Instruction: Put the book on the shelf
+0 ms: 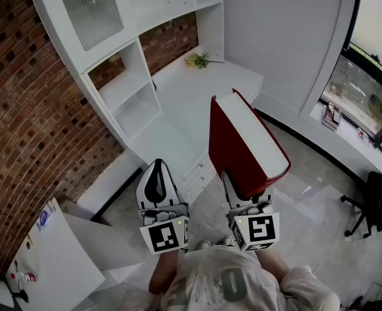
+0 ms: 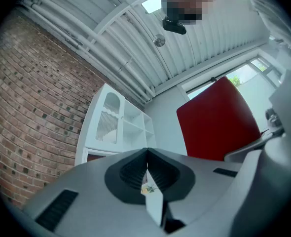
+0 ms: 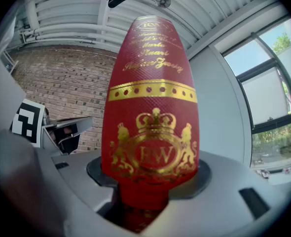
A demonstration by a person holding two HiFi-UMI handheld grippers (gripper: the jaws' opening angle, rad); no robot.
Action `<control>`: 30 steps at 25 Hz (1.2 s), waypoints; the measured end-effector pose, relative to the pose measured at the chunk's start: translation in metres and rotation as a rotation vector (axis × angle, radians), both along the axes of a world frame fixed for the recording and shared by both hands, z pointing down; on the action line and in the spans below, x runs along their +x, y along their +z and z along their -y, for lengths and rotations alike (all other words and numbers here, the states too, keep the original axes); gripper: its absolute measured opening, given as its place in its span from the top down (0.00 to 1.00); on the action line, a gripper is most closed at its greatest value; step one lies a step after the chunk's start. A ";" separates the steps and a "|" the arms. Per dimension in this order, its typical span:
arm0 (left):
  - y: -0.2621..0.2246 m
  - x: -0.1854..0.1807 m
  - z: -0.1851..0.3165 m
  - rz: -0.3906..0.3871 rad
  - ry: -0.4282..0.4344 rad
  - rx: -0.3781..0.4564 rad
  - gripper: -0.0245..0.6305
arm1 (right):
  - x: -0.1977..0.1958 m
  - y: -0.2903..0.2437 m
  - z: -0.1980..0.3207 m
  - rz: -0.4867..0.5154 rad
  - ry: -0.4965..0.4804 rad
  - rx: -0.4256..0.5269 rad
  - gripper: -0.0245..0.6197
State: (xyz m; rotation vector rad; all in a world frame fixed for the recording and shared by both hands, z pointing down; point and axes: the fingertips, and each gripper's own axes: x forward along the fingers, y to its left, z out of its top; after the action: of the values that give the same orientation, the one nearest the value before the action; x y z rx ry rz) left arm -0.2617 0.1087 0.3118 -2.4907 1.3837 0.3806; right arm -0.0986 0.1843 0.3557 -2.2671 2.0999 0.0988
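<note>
Person's shirt (image 1: 223, 284) is nearest, at the bottom edge, with both grippers just beyond it.

Shelf (image 1: 123, 86): white unit against the brick wall, open cubbies empty and facing out. That looks like the target. A white tabletop (image 1: 204, 89) runs out to the right of the shelf, with a small plant (image 1: 197, 60) at its far end.

Left gripper (image 1: 157, 167): right of the shelf and short of it, pointing forward. Jaws are fully together with nothing between them. It touches nothing. It probably sits idle so it stays out of the book's path, or is in reserve to steady the book.

Book (image 1: 243, 141): red cover, thick, up in the air well right of the shelf and not yet on it. It stands roughly upright and leans a little. The white page edge faces up and right, and the gold-stamped spine faces the right gripper's camera. It is held by its bottom end, likely so the free top end can go into a cubby first and the book ends up standing.

Right gripper (image 1: 246, 196): jaws spread wide but clamped on the book's lower end, one pad on each cover across the thickness. The grip looks firm. The load is top-heavy, so it could tip if the hold slips.

Window (image 1: 366, 89): far right of the shelf, not involved.
</note>
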 end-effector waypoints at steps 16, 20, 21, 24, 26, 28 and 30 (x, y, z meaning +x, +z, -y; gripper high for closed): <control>0.003 0.032 0.009 0.016 0.013 -0.010 0.94 | 0.040 0.004 0.005 0.048 0.034 0.040 0.58; 0.008 0.048 0.011 0.027 0.019 -0.024 0.94 | 0.062 0.005 0.005 0.050 0.053 0.031 0.58; 0.010 0.052 0.011 0.030 0.020 -0.030 0.94 | 0.069 0.008 0.002 0.054 0.061 0.024 0.58; 0.018 0.066 0.008 0.035 0.020 -0.046 0.94 | 0.093 0.019 -0.006 0.068 0.082 0.006 0.58; 0.025 0.076 0.006 0.035 0.019 -0.062 0.94 | 0.105 0.027 -0.010 0.073 0.077 -0.002 0.58; 0.032 0.085 0.003 0.036 0.016 -0.076 0.94 | 0.119 0.037 -0.015 0.081 0.086 -0.034 0.58; 0.037 0.094 -0.002 0.040 0.010 -0.083 0.94 | 0.130 0.046 -0.020 0.086 0.090 -0.060 0.58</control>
State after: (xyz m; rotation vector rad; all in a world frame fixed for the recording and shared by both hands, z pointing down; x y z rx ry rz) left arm -0.1681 0.1106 0.3490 -2.5582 1.3995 0.2796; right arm 0.0318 0.2043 0.4015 -2.3540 1.9854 -0.0580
